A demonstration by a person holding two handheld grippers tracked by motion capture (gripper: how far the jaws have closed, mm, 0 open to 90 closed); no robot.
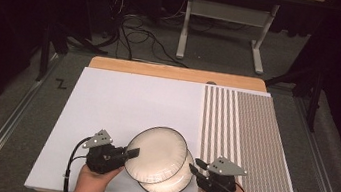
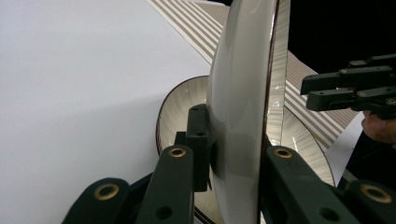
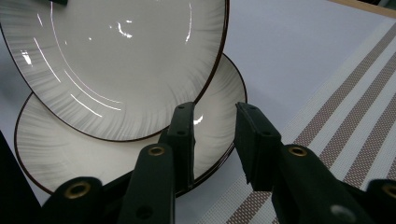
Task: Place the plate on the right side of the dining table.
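Two cream plates with dark rims overlap near the front of the white board. The upper plate is lifted and tilted, and my left gripper is shut on its left rim. In the left gripper view that plate stands edge-on between the jaws, with the lower plate flat behind it. The lower plate lies on the board. My right gripper is open at its right rim. In the right gripper view the jaws stand apart over the lower plate's edge, gripping nothing, and the upper plate hangs above.
A brown-and-white striped placemat covers the right side of the board, just right of my right gripper. The wooden table edge shows at the back. Beyond it stand a white desk frame and cables on the floor.
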